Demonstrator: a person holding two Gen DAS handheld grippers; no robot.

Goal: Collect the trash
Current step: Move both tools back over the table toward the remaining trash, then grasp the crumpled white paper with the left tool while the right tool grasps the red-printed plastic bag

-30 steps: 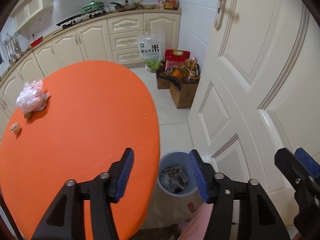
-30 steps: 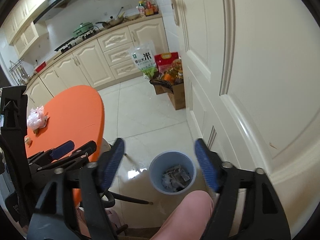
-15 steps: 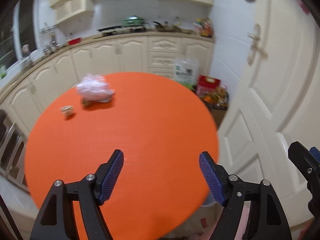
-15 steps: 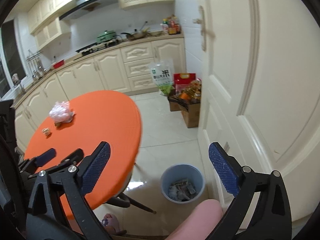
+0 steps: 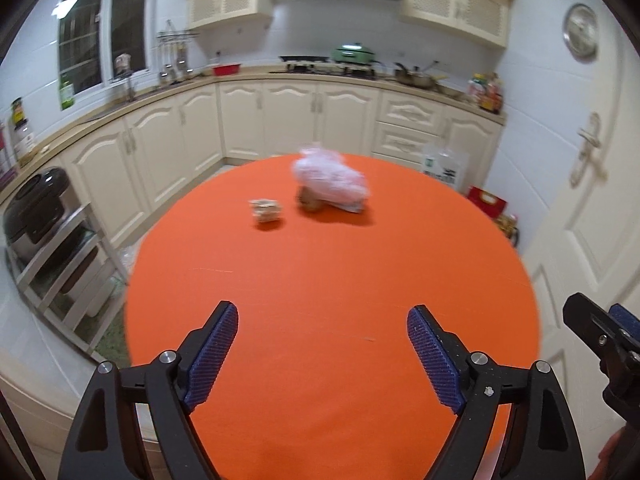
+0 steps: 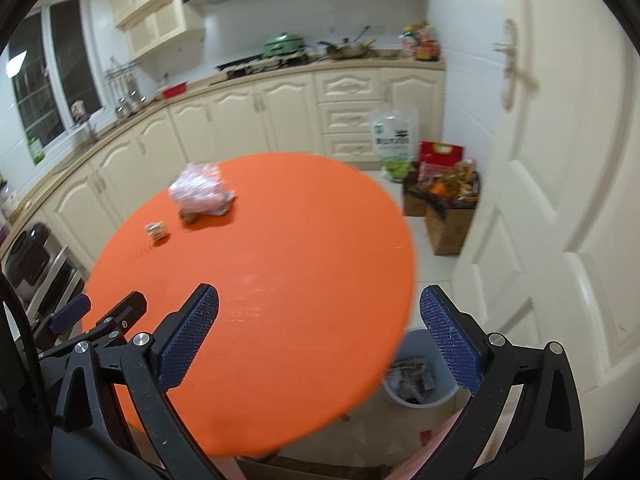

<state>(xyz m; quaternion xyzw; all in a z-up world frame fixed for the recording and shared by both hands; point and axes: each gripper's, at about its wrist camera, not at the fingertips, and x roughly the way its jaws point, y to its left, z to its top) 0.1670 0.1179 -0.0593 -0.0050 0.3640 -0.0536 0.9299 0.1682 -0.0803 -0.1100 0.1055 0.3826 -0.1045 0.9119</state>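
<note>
Left wrist view shows the left gripper [image 5: 322,354] with jaws wide apart after just opening, nothing between them, over the near edge of a round orange tabletop [image 5: 332,280]. Far ahead lie a small crumpled wrapper [image 5: 266,210], a brown lump [image 5: 311,201] half hidden, and a blurred, crinkly pink-white plastic bag [image 5: 330,178] touching it. Right wrist view shows the right gripper [image 6: 318,334], jaws likewise just spread and empty, and a blue bin [image 6: 416,372] of scraps, partly cut off by the tabletop rim.
</note>
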